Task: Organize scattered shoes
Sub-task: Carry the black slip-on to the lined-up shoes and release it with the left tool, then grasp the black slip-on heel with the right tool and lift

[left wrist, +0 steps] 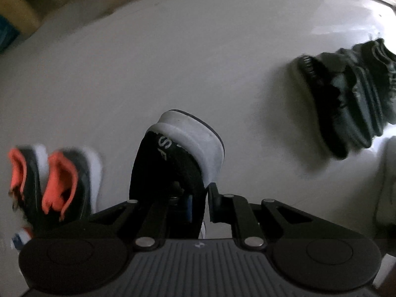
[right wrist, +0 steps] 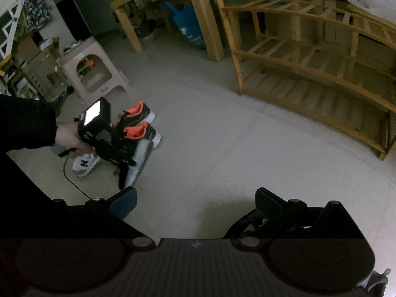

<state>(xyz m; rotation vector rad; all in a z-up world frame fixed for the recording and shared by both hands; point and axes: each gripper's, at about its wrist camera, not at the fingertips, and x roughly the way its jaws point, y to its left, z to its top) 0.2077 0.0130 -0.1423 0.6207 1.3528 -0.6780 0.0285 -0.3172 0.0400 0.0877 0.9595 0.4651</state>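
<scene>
Left hand-held gripper (left wrist: 195, 198) was pinching a black shoe (left wrist: 173, 163) with a white sole by its collar, at lower centre of the left wrist view; the shoe hung toe-away above the floor (left wrist: 173, 61). In the right wrist view the same shoe (right wrist: 135, 163) appeared at centre left, blurred, below the left hand (right wrist: 70, 139).

A black pair with orange lining (left wrist: 57, 180) stood side by side at lower left on the floor. A dark pair (left wrist: 351, 99) lay at right, blurred. A white sneaker (right wrist: 85, 163) sat under the left hand.

Right hand-held gripper (right wrist: 195, 203) was spread wide, nothing between its fingers; a dark shoe (right wrist: 252, 225) lay just under its right finger.

Wooden rack (right wrist: 321, 74) stood at upper right, stool (right wrist: 94, 74) at upper left.
</scene>
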